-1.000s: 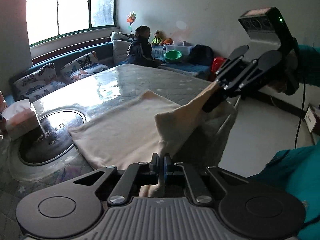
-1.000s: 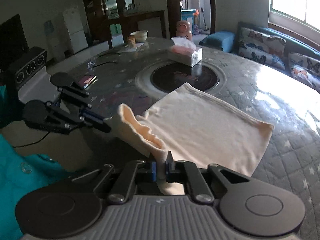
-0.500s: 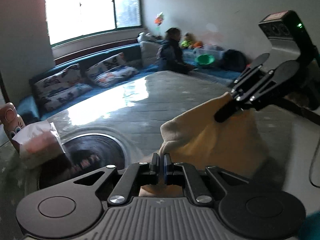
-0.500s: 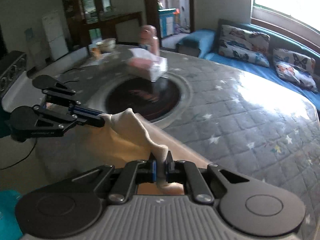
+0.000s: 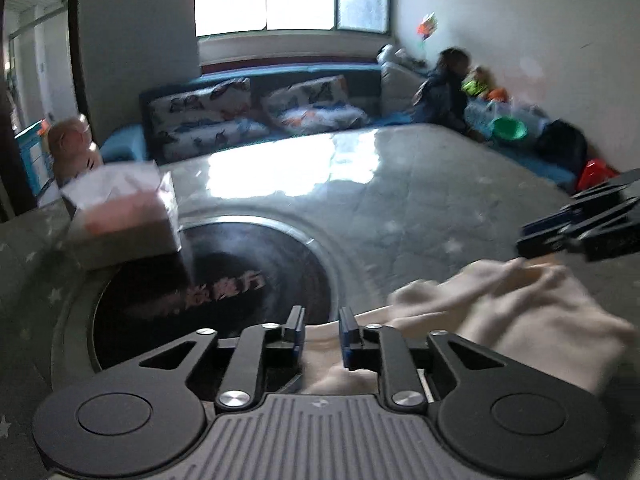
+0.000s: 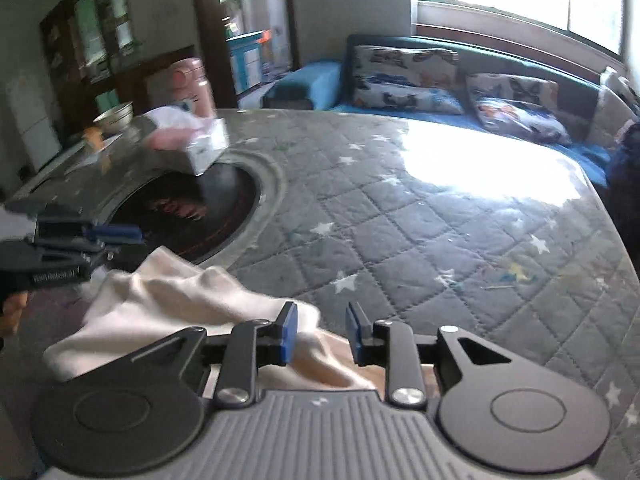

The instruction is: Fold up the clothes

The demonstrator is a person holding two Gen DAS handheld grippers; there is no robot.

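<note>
Lying bunched at the worktop's (image 6: pixel 420 216) near edge, the cloth (image 6: pixel 188 300) sits under both grippers, apparently just folded over. The left gripper (image 5: pixel 321 330) and right gripper (image 6: pixel 321 334) both have their fingers spread wide and gripping nothing, cloth loose between them. Beyond, the dark inset disc (image 5: pixel 224 280) and tissue box (image 5: pixel 124 216) stand clear; the quilted far side offers open room.

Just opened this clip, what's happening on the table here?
A person with two handheld grippers is folding a cream cloth on the quilted table. Both the left gripper and the right gripper have their jaws open, and the cloth lies bunched below them, with no jaws closed on it. A tissue box sits by the dark round inset.
</note>
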